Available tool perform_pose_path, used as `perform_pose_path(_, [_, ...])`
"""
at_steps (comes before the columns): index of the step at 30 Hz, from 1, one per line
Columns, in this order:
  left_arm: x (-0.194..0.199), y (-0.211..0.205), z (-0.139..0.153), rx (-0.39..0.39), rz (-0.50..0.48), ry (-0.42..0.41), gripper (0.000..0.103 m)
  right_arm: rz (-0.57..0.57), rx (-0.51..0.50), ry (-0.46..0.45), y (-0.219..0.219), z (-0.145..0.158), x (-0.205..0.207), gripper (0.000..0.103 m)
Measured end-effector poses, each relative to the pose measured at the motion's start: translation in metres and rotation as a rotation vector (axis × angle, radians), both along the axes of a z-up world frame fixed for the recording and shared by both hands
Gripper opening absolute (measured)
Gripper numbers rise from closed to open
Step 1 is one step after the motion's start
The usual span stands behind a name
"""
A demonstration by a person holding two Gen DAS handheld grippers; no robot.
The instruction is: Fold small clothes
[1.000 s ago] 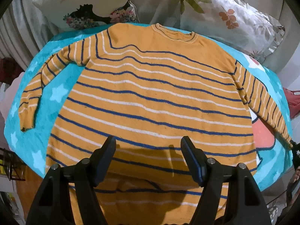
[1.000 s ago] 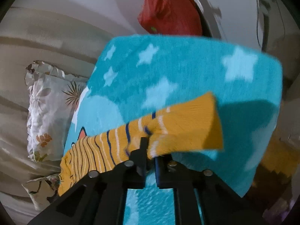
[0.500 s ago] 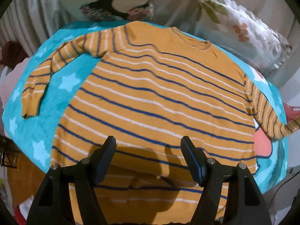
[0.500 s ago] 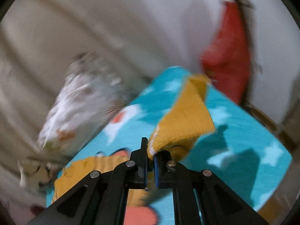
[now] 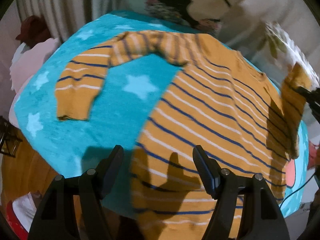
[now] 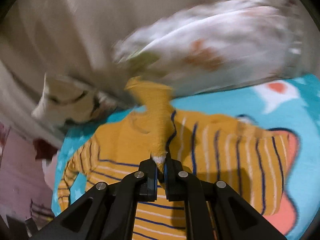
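Note:
An orange sweater (image 5: 202,108) with blue and white stripes lies flat on a turquoise star blanket (image 5: 120,100). Its left sleeve (image 5: 80,82) lies spread out on the blanket. My left gripper (image 5: 158,164) is open and empty, hovering over the sweater's lower left edge. My right gripper (image 6: 159,165) is shut on the cuff of the right sleeve (image 6: 158,120) and holds it lifted above the sweater's body (image 6: 156,210). The raised sleeve also shows at the right of the left wrist view (image 5: 294,100).
Floral pillows (image 6: 210,46) lie along the blanket's far edge, with another (image 5: 180,6) behind the sweater. A pink cloth (image 5: 34,60) and a dark red item (image 5: 34,30) sit left of the blanket. A wooden surface (image 5: 24,172) shows below the blanket's edge.
My right gripper has lifted the right sleeve cuff and carried it inward over the sweater's body. My left gripper has shifted left toward the sweater's left side, still open.

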State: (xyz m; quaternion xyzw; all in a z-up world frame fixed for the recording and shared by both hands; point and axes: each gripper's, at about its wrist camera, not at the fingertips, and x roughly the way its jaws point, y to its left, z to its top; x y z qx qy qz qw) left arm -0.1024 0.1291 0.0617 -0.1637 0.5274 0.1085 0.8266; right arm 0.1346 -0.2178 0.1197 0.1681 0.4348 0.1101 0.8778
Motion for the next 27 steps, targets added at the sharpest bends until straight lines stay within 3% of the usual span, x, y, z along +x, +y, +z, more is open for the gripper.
perform_pose_path(5, [-0.004, 0.045, -0.006, -0.001, 0.049, 0.012, 0.071, 0.084, -0.059, 0.075, 0.082, -0.034, 0.032, 0.006])
perform_pose_path(14, [-0.005, 0.105, -0.029, -0.045, 0.127, 0.064, 0.071, 0.262, -0.221, 0.136, 0.200, -0.078, 0.050, 0.006])
perform_pose_path(20, [-0.002, 0.135, -0.030, -0.063, 0.177, 0.051, 0.071, 0.350, -0.298, 0.173, 0.251, -0.101, 0.049, 0.017])
perform_pose_path(24, [-0.003, 0.159, -0.030, -0.057, 0.229, 0.049, 0.071, 0.429, -0.357, 0.134, 0.283, -0.099, 0.036, 0.044])
perform_pose_path(27, [-0.008, 0.181, -0.031, -0.050, 0.289, 0.052, 0.071, 0.514, -0.327, 0.140, 0.306, -0.099, 0.029, 0.045])
